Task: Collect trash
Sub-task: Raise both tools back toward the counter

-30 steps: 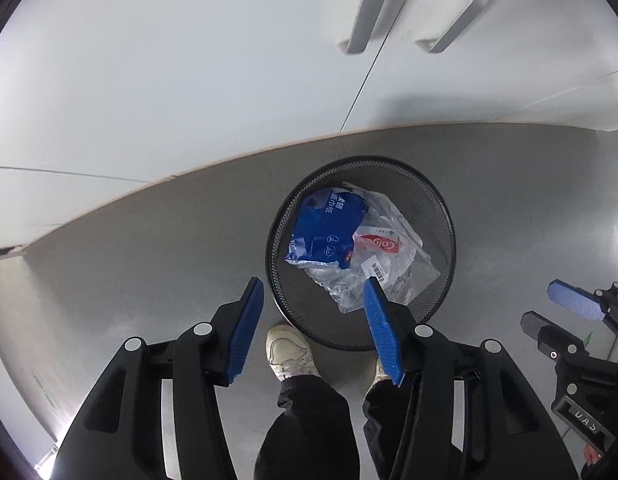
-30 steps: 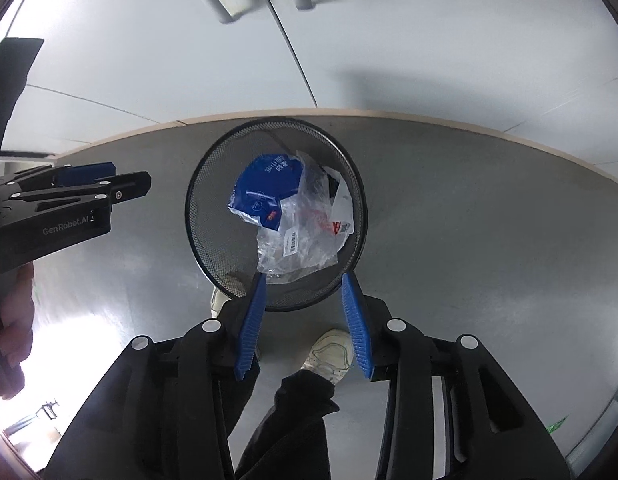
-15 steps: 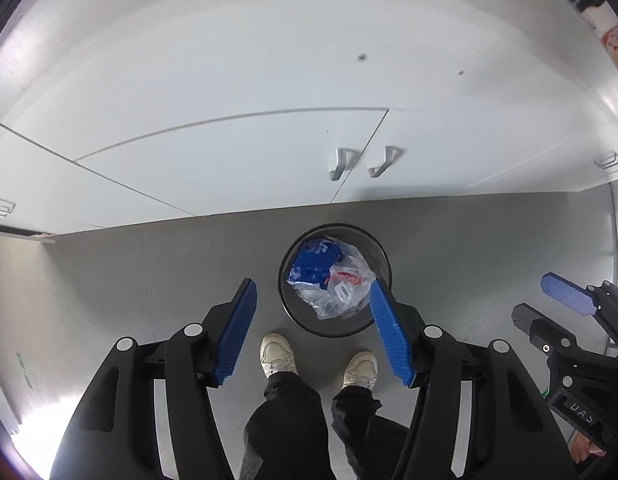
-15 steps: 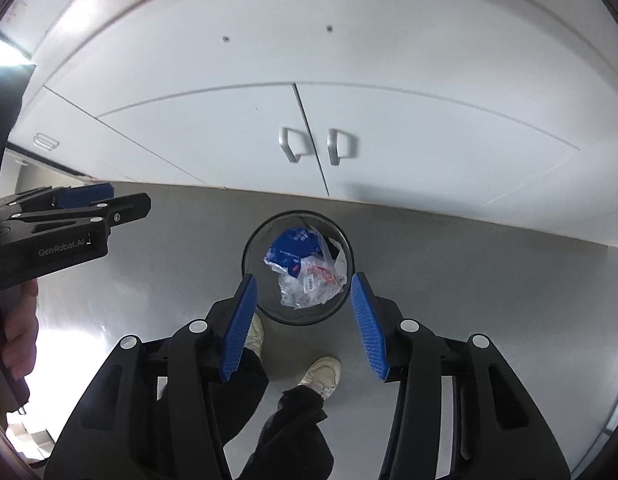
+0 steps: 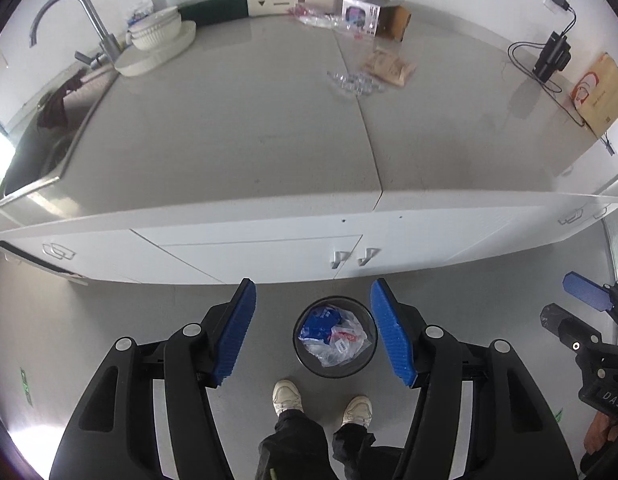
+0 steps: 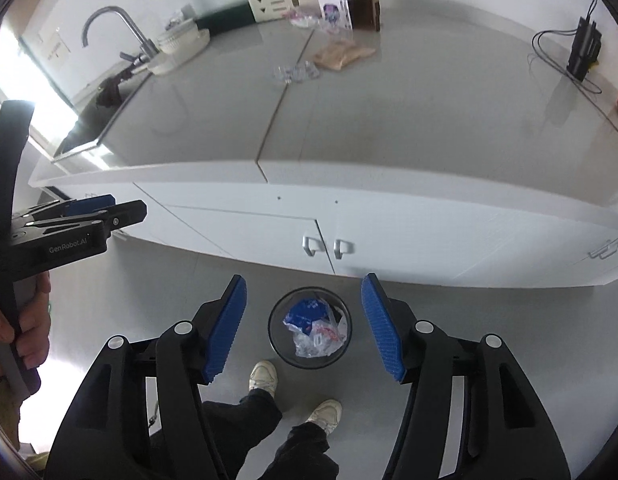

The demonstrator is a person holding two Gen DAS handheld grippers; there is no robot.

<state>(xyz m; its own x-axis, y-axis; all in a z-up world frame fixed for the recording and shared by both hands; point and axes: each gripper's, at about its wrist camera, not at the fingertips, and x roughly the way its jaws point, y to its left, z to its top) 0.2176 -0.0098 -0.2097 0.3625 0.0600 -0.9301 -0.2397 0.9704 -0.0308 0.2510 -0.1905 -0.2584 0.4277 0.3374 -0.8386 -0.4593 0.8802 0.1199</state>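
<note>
A black mesh trash bin (image 5: 309,356) (image 6: 277,350) stands on the floor below both grippers, holding a blue wrapper (image 5: 319,321) and clear plastic. My left gripper (image 5: 313,332) and right gripper (image 6: 304,326) are open and empty, held high above the bin. On the grey counter lie a clear plastic blister tray (image 5: 355,80) (image 6: 295,73), a brown paper packet (image 5: 389,66) (image 6: 341,54) and clear wrappers (image 5: 315,16) by an open cardboard box (image 5: 379,16) (image 6: 349,8).
A sink with a tap (image 5: 81,20) and stacked white dishes (image 5: 157,40) are at the counter's left. A black device with a cable (image 5: 553,54) and a brown paper bag (image 5: 601,94) are at the right. White cabinet doors (image 5: 269,256) face the bin. My shoes (image 5: 287,396) stand beside it.
Both grippers have risen well away from the bin; the countertop has come into view. Both stay open and empty.
</note>
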